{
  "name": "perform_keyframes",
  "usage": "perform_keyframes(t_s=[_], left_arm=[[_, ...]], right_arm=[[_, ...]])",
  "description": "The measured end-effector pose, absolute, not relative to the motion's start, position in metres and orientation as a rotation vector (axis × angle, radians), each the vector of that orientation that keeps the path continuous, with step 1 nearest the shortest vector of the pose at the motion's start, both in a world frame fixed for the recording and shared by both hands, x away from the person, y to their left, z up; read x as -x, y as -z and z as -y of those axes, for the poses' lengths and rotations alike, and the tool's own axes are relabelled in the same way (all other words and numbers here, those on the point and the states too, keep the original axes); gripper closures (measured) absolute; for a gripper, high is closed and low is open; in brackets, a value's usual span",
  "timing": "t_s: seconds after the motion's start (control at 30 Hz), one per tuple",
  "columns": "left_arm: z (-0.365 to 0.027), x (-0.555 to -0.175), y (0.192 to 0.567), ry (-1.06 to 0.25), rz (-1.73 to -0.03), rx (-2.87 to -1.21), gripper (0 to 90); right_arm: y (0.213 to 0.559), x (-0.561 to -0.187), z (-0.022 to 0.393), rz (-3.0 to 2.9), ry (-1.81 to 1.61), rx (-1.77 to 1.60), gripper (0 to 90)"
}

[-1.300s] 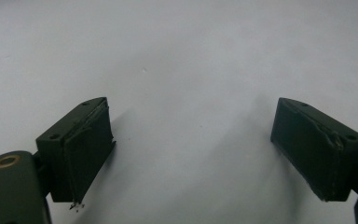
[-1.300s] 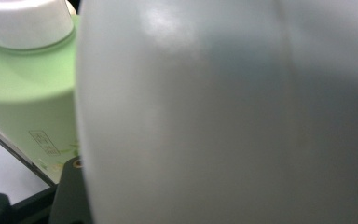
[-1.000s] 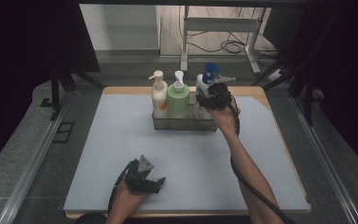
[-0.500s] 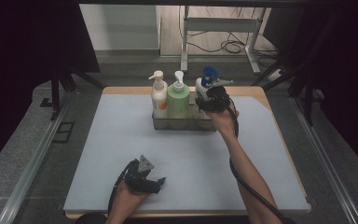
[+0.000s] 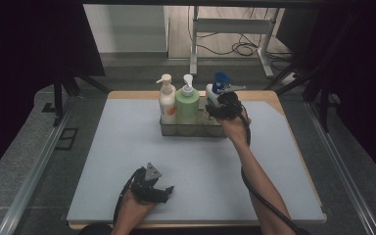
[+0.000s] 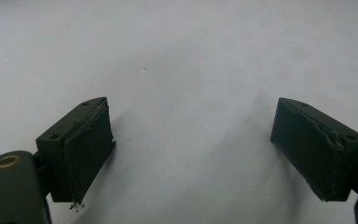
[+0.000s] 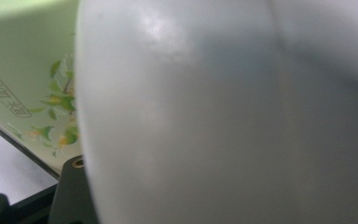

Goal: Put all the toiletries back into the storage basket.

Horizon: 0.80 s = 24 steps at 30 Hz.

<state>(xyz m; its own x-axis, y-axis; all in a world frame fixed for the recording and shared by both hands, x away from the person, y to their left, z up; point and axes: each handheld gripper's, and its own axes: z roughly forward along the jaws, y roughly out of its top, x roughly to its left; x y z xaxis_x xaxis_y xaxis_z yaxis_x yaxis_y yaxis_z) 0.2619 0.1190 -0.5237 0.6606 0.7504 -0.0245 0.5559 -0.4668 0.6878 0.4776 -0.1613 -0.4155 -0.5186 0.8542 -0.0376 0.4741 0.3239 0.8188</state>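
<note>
right gripper: jaws clamped on white blue-pump plastic bottle, right end of clear rectangular caddy | neighbours: glossy green floral bottle close alongside, cream bottle beyond | left gripper: jaws apart, empty, over matte grey mat

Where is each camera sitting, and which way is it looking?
High view: above the near table edge, looking forward and down at the mat, tray and bottles; both forearms and grippers show.
Left gripper view: on the left gripper, facing the mat; its open jaws show.
Right gripper view: on the right gripper, pressed close to the white bottle.
Shared: the green bottle.
</note>
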Motion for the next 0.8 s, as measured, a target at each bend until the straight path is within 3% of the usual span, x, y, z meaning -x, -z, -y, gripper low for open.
perform_keyframes(t_s=[0.27, 0.5, 0.8], left_arm=[[-0.119, -0.262, 0.524, -0.37, -1.005, -2.195, 12.3], [-0.119, -0.262, 0.524, -0.37, -1.005, -2.195, 12.3], [-0.119, -0.262, 0.524, -0.371, -1.004, -2.195, 12.3]], right_arm=[[0.415, -0.479, 0.165, -2.133, -1.106, -1.191, 35.7], [0.414, -0.48, 0.168, -2.126, -1.118, -1.197, 18.2], [0.413, -0.473, 0.174, -2.155, -1.117, -1.169, 13.7]])
